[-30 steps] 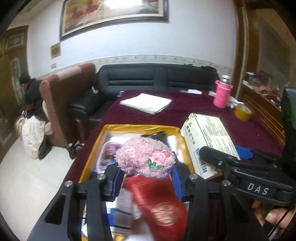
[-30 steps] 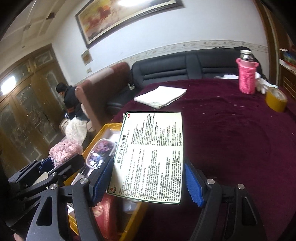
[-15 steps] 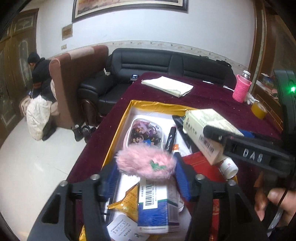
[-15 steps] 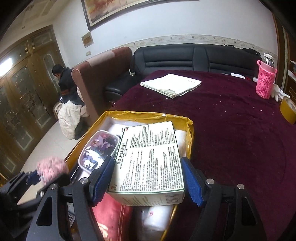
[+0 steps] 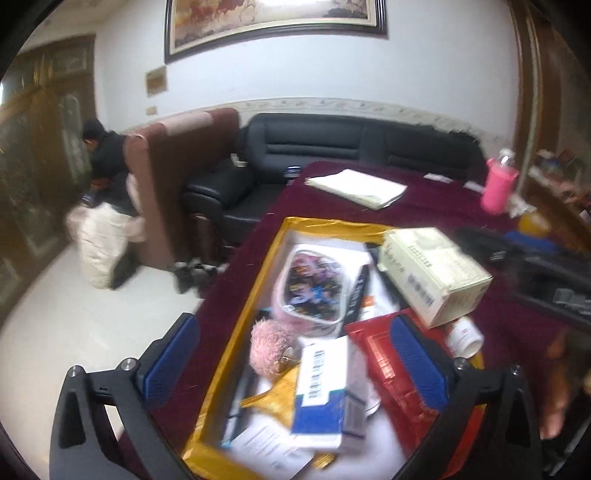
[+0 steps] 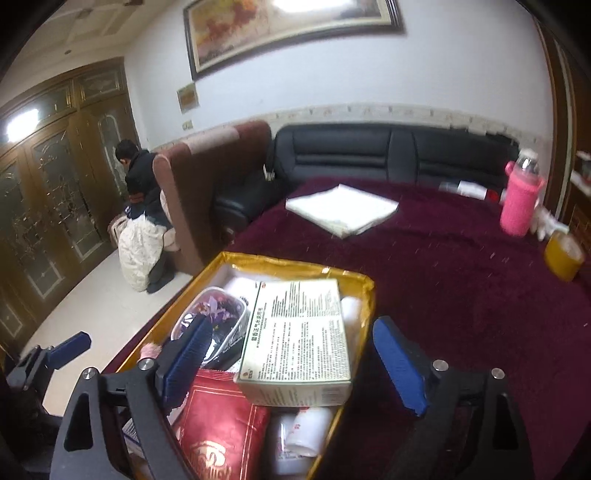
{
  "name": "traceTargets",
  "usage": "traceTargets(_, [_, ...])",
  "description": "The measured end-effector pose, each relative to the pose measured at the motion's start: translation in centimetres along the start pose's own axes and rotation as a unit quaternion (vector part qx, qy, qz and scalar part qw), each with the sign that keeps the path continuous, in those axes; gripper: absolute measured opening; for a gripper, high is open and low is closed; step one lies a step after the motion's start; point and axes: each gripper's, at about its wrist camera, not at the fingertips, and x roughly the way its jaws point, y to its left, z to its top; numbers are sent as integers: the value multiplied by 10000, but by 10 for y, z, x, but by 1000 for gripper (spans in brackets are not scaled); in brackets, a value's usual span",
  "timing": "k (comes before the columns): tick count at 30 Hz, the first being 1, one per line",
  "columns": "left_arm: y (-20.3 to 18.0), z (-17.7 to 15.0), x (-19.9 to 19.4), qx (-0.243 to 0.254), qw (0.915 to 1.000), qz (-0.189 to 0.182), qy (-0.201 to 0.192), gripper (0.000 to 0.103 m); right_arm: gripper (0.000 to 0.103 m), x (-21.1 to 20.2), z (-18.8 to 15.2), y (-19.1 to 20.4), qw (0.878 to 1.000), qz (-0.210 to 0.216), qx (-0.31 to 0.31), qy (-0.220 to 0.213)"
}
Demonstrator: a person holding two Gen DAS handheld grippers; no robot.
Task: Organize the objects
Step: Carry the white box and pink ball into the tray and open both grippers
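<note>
Left gripper (image 5: 295, 365) released, jaws just opened wide; pink pompom (image 5: 269, 349) lies loose in gold-rimmed tray (image 5: 258, 288). Right gripper (image 6: 295, 362) likewise just spread; white medicine box (image 6: 299, 332) rests in tray, pads clear.

A black sofa (image 6: 388, 155) and brown armchair (image 6: 218, 184) stand behind the worktop (image 6: 461, 277); a person (image 6: 140, 173) crouches by wooden doors (image 6: 48, 206); a painting (image 6: 288, 29) hangs above.
</note>
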Motion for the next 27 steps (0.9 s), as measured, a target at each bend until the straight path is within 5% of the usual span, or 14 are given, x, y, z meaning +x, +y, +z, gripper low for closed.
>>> traceTargets(4, [-2, -1, -12, 160, 9978, 625, 160, 103, 95, -34, -13, -3, 9993, 132, 93, -338])
traceTargets(8, [-1, -6, -31, 267, 9986, 444, -79, 103, 95, -59, -33, -13, 9977, 274, 319, -535])
traceTargets(12, [-2, -14, -48, 374, 9954, 791, -393, 103, 95, -75, -49, -16, 9969, 387, 422, -533])
traceTargets(20, [7, -27, -40, 276, 9982, 529, 47, 103, 95, -95, -65, -2, 9965, 553, 309, -540])
traceTargets(27, [8, -33, -47, 321, 9964, 770, -131, 103, 95, -95, -72, 14, 9970, 618, 162, -435])
